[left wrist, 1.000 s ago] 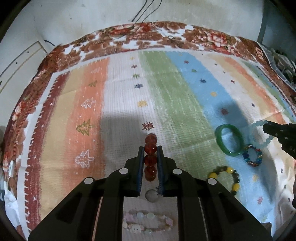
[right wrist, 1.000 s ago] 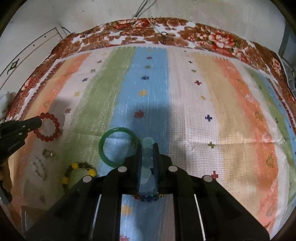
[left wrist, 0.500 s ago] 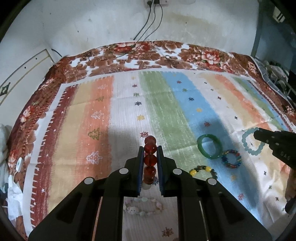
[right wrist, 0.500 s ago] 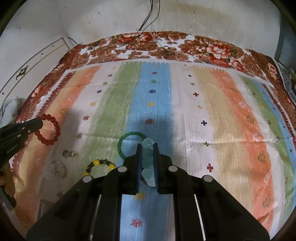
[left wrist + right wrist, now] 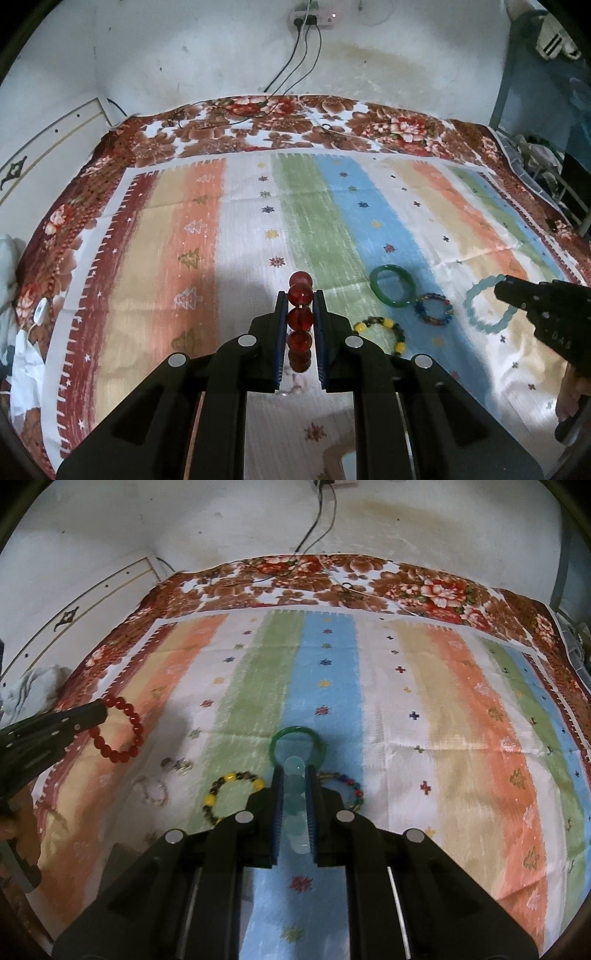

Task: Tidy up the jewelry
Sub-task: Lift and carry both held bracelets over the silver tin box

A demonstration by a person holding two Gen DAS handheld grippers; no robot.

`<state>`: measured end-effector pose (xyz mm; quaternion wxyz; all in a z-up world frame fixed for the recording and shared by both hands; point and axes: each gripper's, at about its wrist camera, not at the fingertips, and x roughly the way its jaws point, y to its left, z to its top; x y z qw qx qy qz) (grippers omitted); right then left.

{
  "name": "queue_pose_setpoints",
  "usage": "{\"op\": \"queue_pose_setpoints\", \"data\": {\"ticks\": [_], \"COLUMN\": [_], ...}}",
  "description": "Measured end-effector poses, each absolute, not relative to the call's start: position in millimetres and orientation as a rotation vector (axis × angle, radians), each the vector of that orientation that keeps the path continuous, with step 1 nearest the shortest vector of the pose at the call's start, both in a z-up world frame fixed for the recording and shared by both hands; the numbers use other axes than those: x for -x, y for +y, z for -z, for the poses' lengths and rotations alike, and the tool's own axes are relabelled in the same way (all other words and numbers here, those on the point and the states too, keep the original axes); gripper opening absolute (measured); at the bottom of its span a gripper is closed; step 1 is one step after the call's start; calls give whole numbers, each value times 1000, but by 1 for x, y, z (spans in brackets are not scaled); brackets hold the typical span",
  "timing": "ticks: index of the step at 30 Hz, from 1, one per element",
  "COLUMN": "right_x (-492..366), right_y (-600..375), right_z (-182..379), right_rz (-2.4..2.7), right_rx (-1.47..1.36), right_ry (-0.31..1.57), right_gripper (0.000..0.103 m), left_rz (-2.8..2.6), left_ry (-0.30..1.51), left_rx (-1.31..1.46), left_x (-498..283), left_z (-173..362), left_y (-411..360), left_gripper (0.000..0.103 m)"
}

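My left gripper [image 5: 300, 295] is shut on a red bead bracelet [image 5: 300, 317], which hangs above the striped cloth [image 5: 236, 236]; the same bracelet [image 5: 120, 734] shows as a full ring in the right wrist view. My right gripper [image 5: 294, 771] is shut on a pale aqua bead bracelet [image 5: 295, 812], seen as a ring [image 5: 487, 304] from the left wrist. On the cloth lie a green bangle [image 5: 392, 290], a multicolour bead bracelet [image 5: 433, 309], a yellow-and-dark bead bracelet [image 5: 380, 328] and pale pink jewellery [image 5: 155, 792].
A small clear ornament [image 5: 176, 765] lies by the pink jewellery. A floral bedspread [image 5: 280, 125] borders the cloth, with cables [image 5: 295, 55] running to a wall socket. White cloth [image 5: 16, 369] bunches at the left edge. Shelving [image 5: 546, 166] stands at the right.
Both grippers rose and pulled back from the cloth, each carrying its bracelet. The jewellery left on the cloth now looks smaller and farther away, and the wall socket has come into view.
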<state>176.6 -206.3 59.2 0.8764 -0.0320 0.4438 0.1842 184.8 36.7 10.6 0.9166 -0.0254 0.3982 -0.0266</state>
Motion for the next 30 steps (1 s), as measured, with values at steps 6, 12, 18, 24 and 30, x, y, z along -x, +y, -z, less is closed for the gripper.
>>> {"op": "queue_pose_setpoints", "data": {"ticks": [6, 12, 18, 24, 30], "right_x": [-146, -119, -98, -76, -61], "right_y": [-195, -186, -180, -178, -173], "right_z": [-75, -82, -81, -76, -71], "right_rz": [-439, -481, -507, -535, -556], "right_rx": [70, 73, 75, 72, 80], "right_ry": [887, 875, 880, 896, 909], "right_gripper": [13, 13, 13, 13, 13], "left_rz": [81, 129, 170, 208, 221], "left_ry": [787, 756, 762, 775, 792], "left_rx": [49, 51, 22, -2, -5], "left_x": [-156, -122, -97, -72, -60], "left_z": [-21, -27, -21, -13, -6], "left_y": [29, 18, 3, -10, -15], "left_gripper": [13, 13, 13, 13, 13]}}
